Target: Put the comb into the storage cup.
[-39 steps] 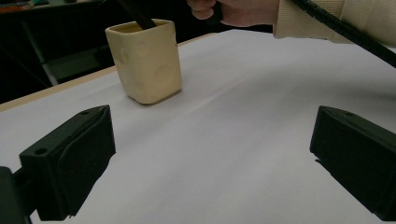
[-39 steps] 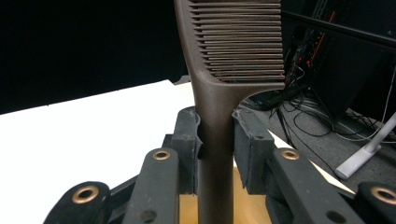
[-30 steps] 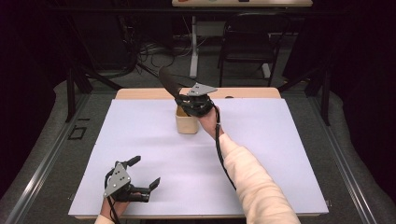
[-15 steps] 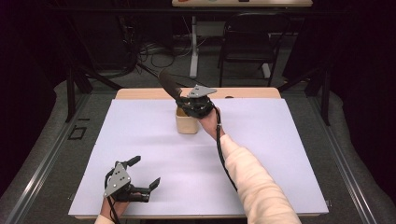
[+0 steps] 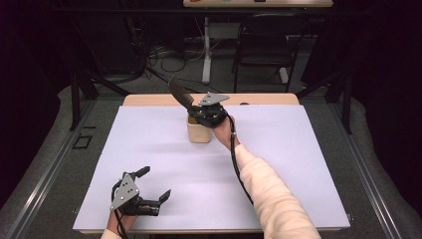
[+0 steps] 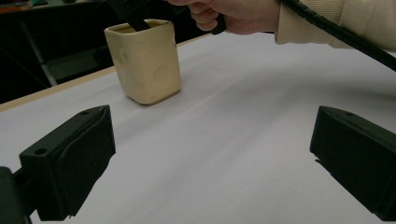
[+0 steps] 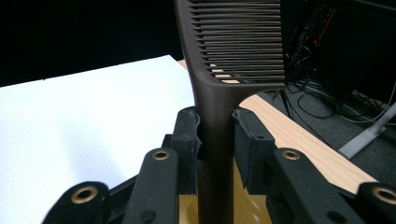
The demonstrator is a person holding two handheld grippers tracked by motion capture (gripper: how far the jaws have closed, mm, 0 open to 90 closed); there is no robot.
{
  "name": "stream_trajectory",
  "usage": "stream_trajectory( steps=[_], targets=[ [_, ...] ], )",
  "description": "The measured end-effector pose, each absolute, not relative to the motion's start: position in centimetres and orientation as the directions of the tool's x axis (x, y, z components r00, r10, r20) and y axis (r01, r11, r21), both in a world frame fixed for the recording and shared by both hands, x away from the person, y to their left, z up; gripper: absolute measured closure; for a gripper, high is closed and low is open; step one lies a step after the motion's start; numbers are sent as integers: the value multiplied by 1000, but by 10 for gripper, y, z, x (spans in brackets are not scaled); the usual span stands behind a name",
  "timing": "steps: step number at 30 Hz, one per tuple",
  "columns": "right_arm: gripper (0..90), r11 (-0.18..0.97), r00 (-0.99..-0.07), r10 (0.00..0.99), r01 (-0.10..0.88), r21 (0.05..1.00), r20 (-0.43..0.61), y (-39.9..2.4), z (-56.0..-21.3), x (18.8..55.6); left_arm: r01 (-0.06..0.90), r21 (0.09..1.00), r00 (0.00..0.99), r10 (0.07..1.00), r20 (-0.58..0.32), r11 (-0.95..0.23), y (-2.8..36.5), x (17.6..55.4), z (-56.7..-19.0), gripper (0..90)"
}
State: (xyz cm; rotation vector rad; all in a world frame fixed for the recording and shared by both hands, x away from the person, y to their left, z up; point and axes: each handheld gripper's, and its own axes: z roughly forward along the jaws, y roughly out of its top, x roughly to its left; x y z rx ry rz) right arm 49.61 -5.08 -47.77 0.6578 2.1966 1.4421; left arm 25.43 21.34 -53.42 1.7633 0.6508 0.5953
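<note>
A cream cup (image 5: 199,132) (image 6: 144,60) stands at the back middle of the white table sheet (image 5: 298,164). Directly above the cup, my right gripper (image 5: 196,112) (image 7: 217,144) is shut on the handle of a dark brown comb (image 5: 179,94) (image 7: 236,42). The comb's toothed end points up and away to the left, and its handle end reaches down into the cup's mouth. My left gripper (image 5: 155,182) (image 6: 210,154) rests near the table's front left corner, open, with nothing between its jaws; it faces the cup.
A strip of wooden tabletop (image 5: 149,99) shows behind the sheet. Beyond the table are a chair (image 5: 263,45), a white post (image 5: 206,50) and floor cables. The person's cream sleeve (image 5: 268,194) crosses the right middle of the sheet.
</note>
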Motion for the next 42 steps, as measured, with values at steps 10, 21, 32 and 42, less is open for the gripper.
stream_trajectory(
  steps=[10, 21, 32, 42],
  targets=[
    [712, 358, -794, 602, 172, 918, -86, -52, -481, 498, 134, 962, 723, 688, 69, -237, 213, 254, -534, 2],
    [702, 392, -792, 601, 169, 904, -112, -50, -484, 496, 133, 962, 722, 688, 69, -236, 214, 254, -534, 2],
    [442, 420, -787, 609, 212, 882, -100, -59, -481, 492, 131, 962, 722, 688, 73, -240, 214, 254, -534, 2],
    [301, 408, -796, 602, 238, 882, -64, -74, -465, 486, 132, 962, 722, 688, 73, -240, 214, 254, -534, 2]
  ],
)
